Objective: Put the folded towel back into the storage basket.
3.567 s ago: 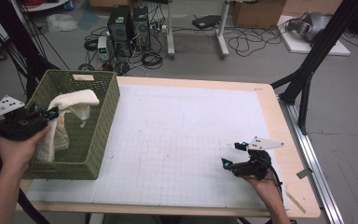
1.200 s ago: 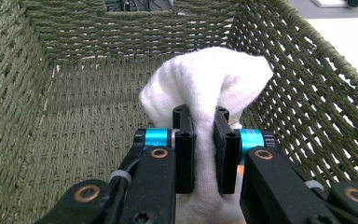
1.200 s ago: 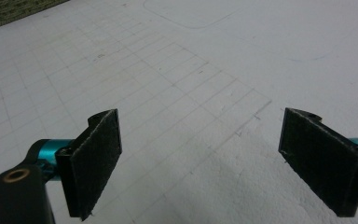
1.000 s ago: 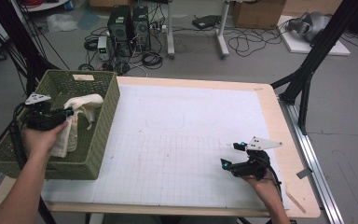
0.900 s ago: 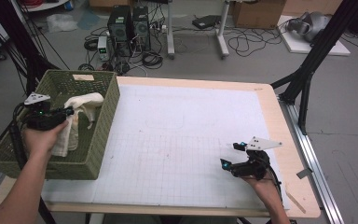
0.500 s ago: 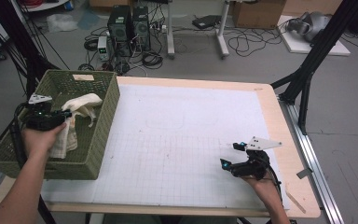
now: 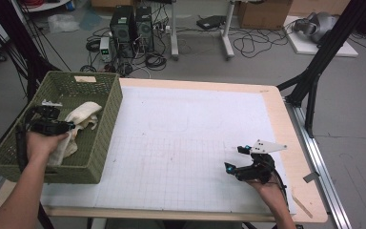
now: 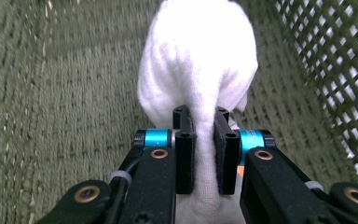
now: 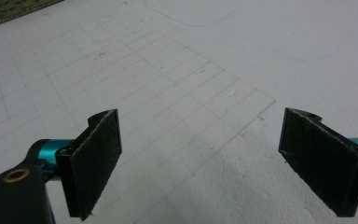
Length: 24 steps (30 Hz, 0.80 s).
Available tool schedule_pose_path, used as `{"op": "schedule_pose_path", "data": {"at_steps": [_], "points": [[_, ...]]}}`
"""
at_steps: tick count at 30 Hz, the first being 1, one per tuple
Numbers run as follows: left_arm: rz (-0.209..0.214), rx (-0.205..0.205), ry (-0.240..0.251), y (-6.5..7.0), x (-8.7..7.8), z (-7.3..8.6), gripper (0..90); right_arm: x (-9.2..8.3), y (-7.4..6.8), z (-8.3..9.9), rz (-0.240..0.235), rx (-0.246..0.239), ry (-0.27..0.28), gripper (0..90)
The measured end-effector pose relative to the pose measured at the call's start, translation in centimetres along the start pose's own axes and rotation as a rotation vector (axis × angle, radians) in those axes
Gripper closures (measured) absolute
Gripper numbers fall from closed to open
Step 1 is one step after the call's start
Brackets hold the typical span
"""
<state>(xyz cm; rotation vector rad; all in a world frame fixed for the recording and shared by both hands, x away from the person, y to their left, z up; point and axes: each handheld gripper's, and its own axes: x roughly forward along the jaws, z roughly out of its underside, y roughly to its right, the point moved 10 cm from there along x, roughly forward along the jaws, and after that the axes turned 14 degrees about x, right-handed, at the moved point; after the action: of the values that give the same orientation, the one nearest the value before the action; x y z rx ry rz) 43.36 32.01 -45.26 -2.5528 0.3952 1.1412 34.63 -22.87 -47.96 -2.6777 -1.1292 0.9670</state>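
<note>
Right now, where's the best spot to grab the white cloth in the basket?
Probably the bunched fold at the cloth's near end, where the left gripper is already shut on it. The cloth is soft and slumped in the basket, so a thick fold fits between the pads best. Come from above through the open top, since the walls block the sides.

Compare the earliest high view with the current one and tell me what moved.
The left gripper, shut on the white cloth, moved from the basket's left edge to a spot over its inside, so the cloth now lies lower in the basket instead of draped high. The right gripper stayed open on the white mat; the basket kept its place.
</note>
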Motion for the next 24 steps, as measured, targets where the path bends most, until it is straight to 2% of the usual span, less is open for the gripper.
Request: {"op": "schedule_pose_path", "data": {"at_steps": [4,10,18,21,24], "points": [[0.028,0.015,-0.055,0.4,0.4,0.6,81.0,0.0,0.1,-0.1,0.002,-0.002,0.004,12.5],[0.037,0.013,-0.093,0.5,0.8,1.1,79.1,-0.1,0.0,0.0,-0.002,-0.002,0.001,12.5],[0.092,0.026,-0.066,1.3,0.6,0.8,61.9,-0.1,-0.1,-0.1,-0.005,0.001,0.007,12.5],[0.116,0.048,-0.05,1.7,0.3,0.4,58.1,-0.2,-0.1,-0.1,-0.005,0.001,0.007,12.5],[0.117,0.079,-0.053,1.8,0.0,0.1,53.5,-0.2,-0.1,-0.1,-0.005,0.0,0.007,12.5]]}}
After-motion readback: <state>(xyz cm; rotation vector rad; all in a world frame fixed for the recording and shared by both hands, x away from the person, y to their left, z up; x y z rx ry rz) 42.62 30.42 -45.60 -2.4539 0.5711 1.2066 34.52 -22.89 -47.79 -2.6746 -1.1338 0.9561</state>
